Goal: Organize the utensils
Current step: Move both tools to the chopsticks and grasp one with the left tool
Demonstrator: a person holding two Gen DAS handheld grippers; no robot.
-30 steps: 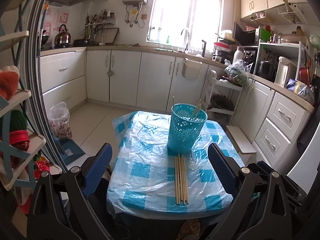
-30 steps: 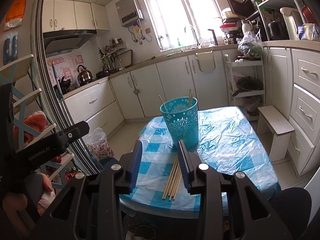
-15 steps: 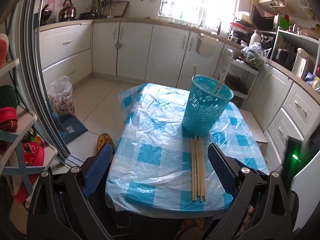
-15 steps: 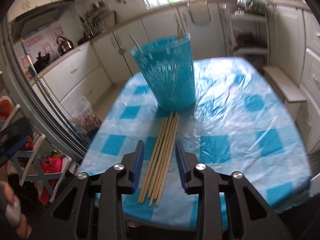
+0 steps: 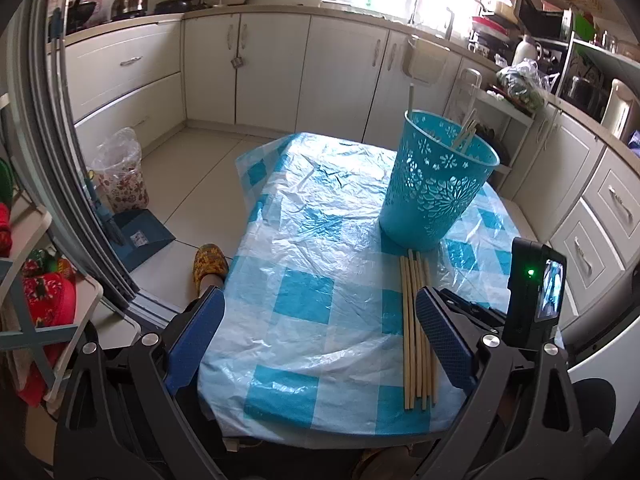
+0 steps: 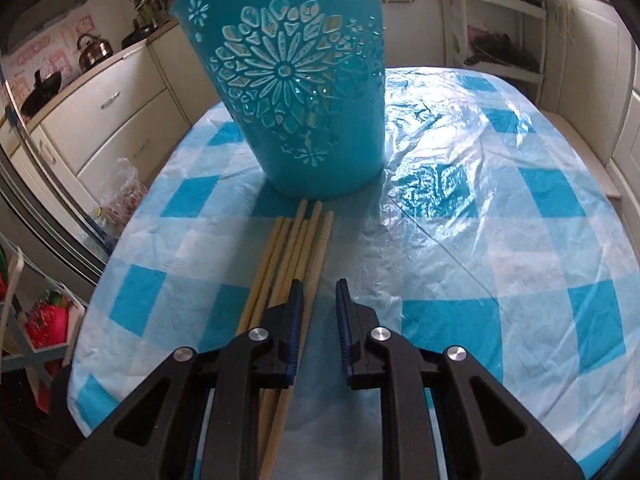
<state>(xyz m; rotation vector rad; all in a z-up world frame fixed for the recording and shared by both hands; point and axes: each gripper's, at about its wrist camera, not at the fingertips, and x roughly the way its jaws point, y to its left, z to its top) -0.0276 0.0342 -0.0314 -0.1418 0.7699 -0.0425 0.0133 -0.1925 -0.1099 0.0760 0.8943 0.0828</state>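
Wooden chopsticks [image 5: 417, 328] lie bundled flat before the upright turquoise basket [image 5: 436, 180] (cut-out flowers) — several more stand inside.

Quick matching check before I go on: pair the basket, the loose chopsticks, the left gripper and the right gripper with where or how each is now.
1 basket
2 loose chopsticks
3 left gripper
4 right gripper

A wide open, back at the table's near edge
B upright, chopsticks inside
C flat on the tablecloth
D narrow gap, low over the bundle's right side

1-B, 2-C, 3-A, 4-D
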